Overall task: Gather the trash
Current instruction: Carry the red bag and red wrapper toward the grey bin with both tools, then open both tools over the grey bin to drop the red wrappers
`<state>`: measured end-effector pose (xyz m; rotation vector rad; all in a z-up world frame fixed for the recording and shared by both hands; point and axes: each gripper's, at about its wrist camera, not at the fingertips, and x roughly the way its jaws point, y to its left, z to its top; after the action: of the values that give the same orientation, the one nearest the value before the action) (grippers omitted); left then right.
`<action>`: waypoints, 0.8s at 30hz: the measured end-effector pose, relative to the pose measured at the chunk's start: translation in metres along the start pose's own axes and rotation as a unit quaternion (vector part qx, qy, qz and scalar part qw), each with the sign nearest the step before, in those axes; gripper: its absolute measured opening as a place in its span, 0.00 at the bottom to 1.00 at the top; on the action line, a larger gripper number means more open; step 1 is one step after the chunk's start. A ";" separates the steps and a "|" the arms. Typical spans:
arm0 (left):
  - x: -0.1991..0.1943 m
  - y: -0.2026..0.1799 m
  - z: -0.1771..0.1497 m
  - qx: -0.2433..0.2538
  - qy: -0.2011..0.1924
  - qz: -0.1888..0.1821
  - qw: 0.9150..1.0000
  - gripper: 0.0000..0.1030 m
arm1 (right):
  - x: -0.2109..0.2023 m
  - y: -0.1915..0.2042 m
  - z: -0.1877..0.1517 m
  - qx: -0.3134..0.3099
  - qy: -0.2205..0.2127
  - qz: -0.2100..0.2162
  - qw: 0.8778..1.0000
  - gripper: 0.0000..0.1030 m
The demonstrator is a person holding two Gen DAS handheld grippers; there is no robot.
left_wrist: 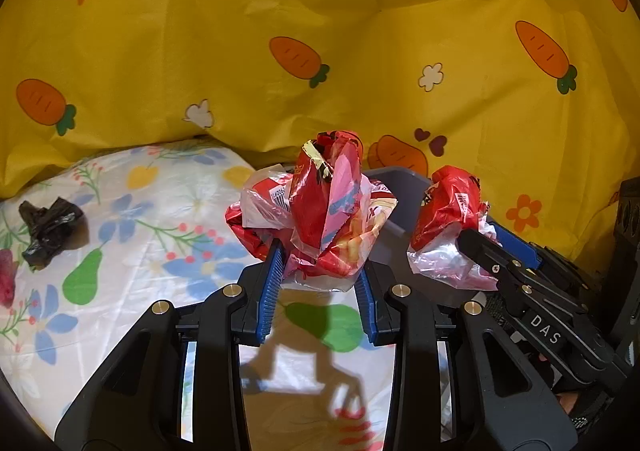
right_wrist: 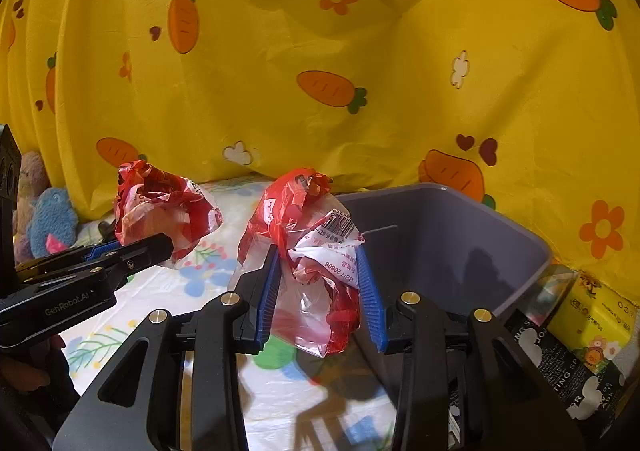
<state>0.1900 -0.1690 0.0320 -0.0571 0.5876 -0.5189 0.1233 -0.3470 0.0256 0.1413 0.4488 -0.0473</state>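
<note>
Over the bed (left_wrist: 132, 211), near its far edge by the yellow carrot-print curtain (left_wrist: 320, 51): both grippers carry trash.

Left gripper (left_wrist: 320, 271): jaws clamped on a crumpled red-and-clear snack wrapper (left_wrist: 320, 211), blue pads pressing its lower part from both sides. Wrapper is lifted clear of the floral sheet; its shadow falls on the sheet below.

Right gripper (right_wrist: 322, 283): jaws clamped on a second crumpled red-and-clear wrapper (right_wrist: 308, 247), barcode label facing the camera. It hangs at the near left rim of the grey bin (right_wrist: 460, 235); whether it is already over the opening or just short of it is hard to tell from this angle.

Bin sits at the far right of the bed, against the curtain. Inside looks bare on the visible walls.

Remaining on the sheet: a crumpled black wrapper (left_wrist: 50, 225) toward the left edge, and a red scrap (left_wrist: 6, 283) just beside it at the frame border, mostly cut off.

Plush toys (right_wrist: 44, 215) sit at the far left corner by the curtain. Black and yellow boxes (right_wrist: 576, 335) lie right of the bin.
</note>
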 end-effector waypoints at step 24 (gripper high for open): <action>0.100 -0.065 0.030 0.013 0.058 -0.113 0.992 0.32 | 0.035 -0.062 -0.003 0.022 0.028 -0.090 0.995 0.37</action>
<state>0.2480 -0.2771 0.0183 -0.0700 0.6916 -0.7524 0.1482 -0.4079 -0.0003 0.1456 0.5167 -0.2306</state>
